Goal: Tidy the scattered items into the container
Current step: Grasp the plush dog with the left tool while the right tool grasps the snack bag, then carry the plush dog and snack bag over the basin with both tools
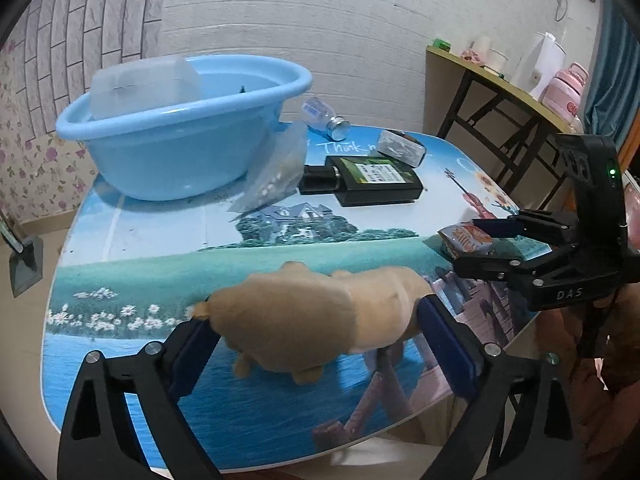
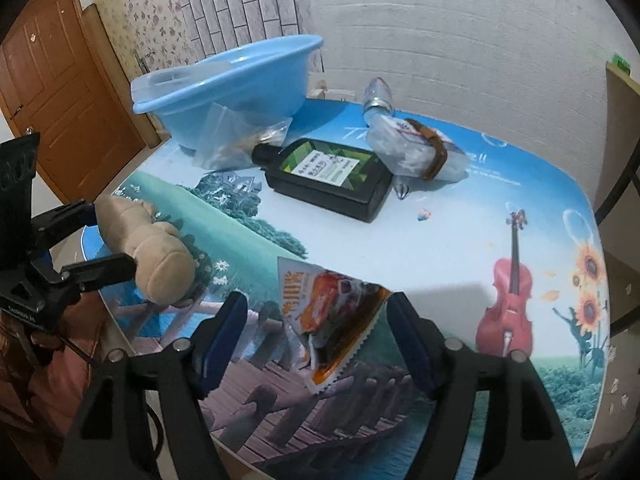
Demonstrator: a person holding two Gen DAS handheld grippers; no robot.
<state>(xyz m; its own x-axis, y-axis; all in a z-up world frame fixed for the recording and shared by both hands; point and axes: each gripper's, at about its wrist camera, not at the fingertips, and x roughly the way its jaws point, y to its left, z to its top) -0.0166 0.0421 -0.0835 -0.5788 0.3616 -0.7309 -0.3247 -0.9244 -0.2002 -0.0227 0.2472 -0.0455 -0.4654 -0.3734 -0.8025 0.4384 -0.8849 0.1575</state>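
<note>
Straddling the plush and sachet with both jaws apart, we should centre each — the plush perhaps touching one pad — before closing.

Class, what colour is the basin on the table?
Light blue basin; the left wrist view shows it best.

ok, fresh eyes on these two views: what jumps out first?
The big light-blue basin at the table's far left corner, a clear plastic box inside it. Near the front edge, a tan plush toy sits between the left tool's open jaws, and an orange snack packet between the right tool's.
</note>
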